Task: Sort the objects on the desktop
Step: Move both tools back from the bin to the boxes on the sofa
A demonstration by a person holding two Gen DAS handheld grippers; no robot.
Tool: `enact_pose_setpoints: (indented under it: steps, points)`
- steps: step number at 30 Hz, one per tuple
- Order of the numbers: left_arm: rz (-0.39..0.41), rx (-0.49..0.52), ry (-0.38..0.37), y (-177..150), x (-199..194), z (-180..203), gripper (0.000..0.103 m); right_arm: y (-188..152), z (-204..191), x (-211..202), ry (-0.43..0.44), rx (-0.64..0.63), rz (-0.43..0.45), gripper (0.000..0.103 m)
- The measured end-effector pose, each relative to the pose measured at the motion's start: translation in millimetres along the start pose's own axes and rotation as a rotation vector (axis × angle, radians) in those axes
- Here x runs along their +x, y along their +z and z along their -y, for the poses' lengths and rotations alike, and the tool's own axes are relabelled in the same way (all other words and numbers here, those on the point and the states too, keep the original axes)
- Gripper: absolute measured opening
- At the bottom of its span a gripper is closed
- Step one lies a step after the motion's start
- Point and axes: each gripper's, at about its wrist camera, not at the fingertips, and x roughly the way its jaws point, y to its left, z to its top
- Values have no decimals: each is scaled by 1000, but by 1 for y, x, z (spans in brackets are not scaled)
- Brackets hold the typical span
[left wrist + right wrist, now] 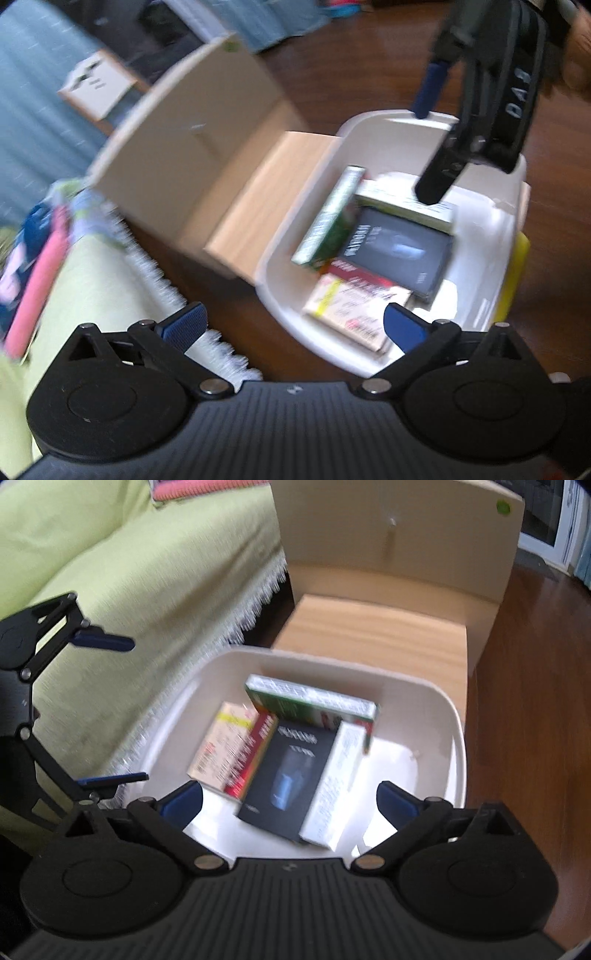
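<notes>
A white plastic bin (491,229) (436,709) stands on the floor and holds several boxes. Among them are a black box (399,251) (291,771), a green box (332,218) (306,701) on its edge, a white box (406,206) (332,786) and a beige and red box (354,299) (229,749). My left gripper (293,325) (110,709) hangs open over the bin's near rim with nothing between its fingers. My right gripper (291,803) (434,136) is open too, above the boxes, and holds nothing.
A small pale wooden chair (192,147) (373,627) stands right behind the bin. A sofa with a green fringed cover (129,572) (85,280) runs along one side. Dark wooden floor (535,701) lies on the other. Something yellow (517,273) sticks to the bin's outer wall.
</notes>
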Motion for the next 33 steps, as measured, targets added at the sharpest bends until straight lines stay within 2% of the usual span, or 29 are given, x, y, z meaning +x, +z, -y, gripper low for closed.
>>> enact_pose_setpoints:
  steps: [5,11,18,25,26,29,33]
  points:
    - [-43,-162,137,-30,-51,-34,102,10,-23,-23,58,17,92,102]
    - [-133,-318,294,-89,-121,-56,102,33,-65,-50,151,-24,195,102]
    - [-258,-571,444,-168,-193,-60,102,66,-151,-81,343,-129,280,102]
    - [-295,-742,487,-217,-219,-49,99,74,-243,-60,564,-171,238,102]
    - [-292,-764,488,-221,-219,-49,97,74,-255,-53,587,-167,230,102]
    - [-284,-839,472,-233,-217,-53,83,69,-287,-27,626,-157,196,102]
    - [-271,-918,464,-244,-212,-58,75,62,-318,4,640,-192,164,102]
